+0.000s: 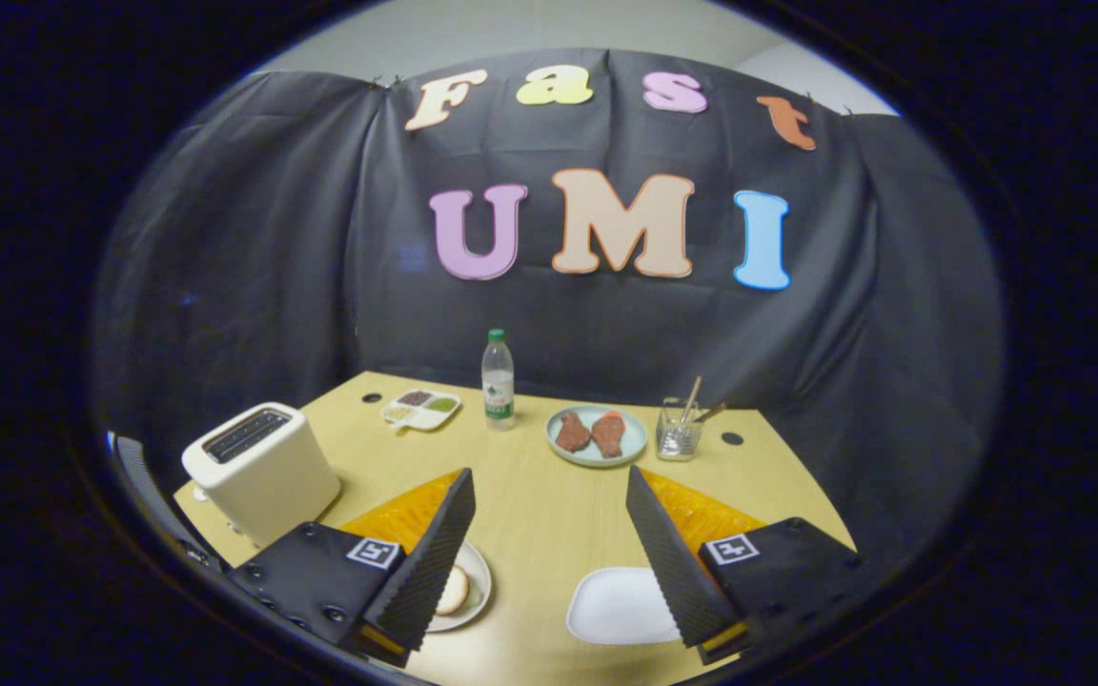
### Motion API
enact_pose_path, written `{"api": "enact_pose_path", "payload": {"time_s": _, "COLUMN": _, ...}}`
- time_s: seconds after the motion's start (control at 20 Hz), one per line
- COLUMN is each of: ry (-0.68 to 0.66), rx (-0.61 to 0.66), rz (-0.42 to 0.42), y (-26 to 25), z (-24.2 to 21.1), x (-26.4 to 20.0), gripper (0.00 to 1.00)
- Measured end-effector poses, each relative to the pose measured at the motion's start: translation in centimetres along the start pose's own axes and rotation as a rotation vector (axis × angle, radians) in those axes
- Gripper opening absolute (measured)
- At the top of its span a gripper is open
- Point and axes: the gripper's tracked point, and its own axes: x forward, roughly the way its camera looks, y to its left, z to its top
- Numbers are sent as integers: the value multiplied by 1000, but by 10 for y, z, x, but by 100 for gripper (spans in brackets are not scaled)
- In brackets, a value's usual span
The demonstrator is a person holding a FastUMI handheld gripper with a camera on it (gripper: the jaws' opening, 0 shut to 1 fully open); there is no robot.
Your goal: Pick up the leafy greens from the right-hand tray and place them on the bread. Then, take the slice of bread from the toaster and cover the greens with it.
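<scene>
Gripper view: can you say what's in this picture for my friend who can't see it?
The gripper is open above a wooden table, holding nothing. A plate with bread sits by one finger, a white tray by the other. Beyond are a toaster, a bottle and a plate of meat.

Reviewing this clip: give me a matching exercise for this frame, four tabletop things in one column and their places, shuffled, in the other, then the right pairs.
Gripper fingers are spread open, holding nothing, above the yellow wooden table.

Things
1. white two-slot toaster
2. clear plastic bottle with a green cap
3. pale blue round plate with two reddish-brown meat pieces
4. clear glass holder with sticks

Places
A. far side of the table, just beside the divided white dish
B. beyond the left finger, near the table's edge
C. beside the blue plate, towards the right finger's side
D. between the bottle and the glass holder

Pairs: 1-B, 2-A, 3-D, 4-C
</scene>
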Motion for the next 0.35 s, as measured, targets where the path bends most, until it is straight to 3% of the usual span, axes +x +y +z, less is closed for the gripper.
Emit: {"api": "enact_pose_path", "payload": {"time_s": 0.35, "ry": -115, "rx": 70, "rz": -45, "y": -24, "z": 42, "x": -18, "gripper": 100}}
